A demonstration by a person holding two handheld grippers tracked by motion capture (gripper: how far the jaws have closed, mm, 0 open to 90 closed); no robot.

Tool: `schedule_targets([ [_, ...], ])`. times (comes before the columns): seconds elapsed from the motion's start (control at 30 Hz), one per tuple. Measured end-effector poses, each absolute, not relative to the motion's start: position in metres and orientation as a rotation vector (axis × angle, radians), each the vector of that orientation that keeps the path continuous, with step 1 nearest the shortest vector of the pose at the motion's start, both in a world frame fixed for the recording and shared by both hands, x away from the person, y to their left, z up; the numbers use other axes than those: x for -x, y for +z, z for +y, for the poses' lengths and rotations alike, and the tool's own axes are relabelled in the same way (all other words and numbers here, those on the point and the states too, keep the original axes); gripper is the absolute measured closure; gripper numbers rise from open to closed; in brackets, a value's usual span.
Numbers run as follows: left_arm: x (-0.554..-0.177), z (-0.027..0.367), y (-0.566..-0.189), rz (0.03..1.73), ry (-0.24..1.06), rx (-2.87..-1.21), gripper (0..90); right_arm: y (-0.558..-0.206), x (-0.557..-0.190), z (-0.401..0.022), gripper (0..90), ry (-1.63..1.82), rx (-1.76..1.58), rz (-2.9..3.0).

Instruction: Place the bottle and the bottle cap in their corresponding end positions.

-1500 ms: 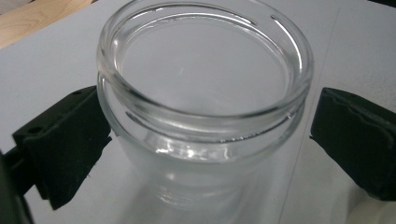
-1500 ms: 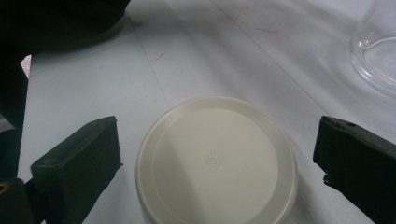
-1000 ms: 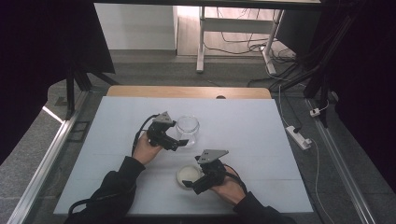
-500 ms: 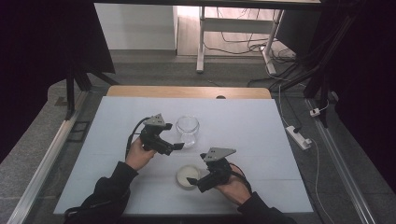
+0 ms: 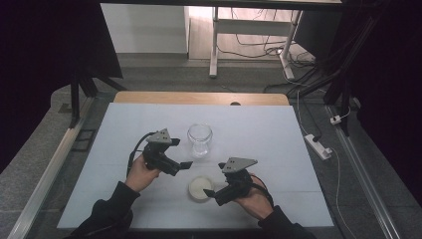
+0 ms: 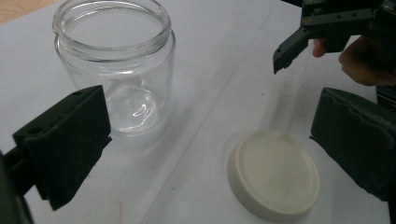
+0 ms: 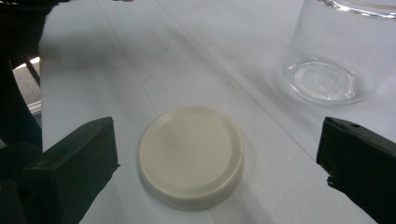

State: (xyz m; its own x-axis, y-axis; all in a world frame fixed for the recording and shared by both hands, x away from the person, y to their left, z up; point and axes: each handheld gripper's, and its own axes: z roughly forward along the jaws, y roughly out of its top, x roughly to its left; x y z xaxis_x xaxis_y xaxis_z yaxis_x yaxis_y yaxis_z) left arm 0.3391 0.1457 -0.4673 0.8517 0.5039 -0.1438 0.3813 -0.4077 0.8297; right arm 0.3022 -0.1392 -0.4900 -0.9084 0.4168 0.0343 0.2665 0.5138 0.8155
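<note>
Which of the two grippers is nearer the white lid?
The right gripper: in the high view its open jaws sit right beside the white lid. The left gripper, also open, is higher up, between the lid and the glass jar.

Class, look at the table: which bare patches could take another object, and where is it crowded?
Free: the white table top left of the clear glass jar, and the wide stretch right of it. Crowded: the near middle, where the round cream lid lies between the left gripper and right gripper.

Grey floor (image 5: 164,67) around white table (image 5: 278,134); cables (image 5: 259,35) under a desk behind.
</note>
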Motion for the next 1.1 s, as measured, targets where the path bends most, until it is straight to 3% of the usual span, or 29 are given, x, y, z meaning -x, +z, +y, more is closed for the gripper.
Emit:
schedule_targets([
  [1.1, -0.258, 0.207, -0.478, 0.780, 0.185, -1.978, 0.0, -0.473, -0.285, -0.198, 0.0, 1.334, -0.731, 2.431],
])
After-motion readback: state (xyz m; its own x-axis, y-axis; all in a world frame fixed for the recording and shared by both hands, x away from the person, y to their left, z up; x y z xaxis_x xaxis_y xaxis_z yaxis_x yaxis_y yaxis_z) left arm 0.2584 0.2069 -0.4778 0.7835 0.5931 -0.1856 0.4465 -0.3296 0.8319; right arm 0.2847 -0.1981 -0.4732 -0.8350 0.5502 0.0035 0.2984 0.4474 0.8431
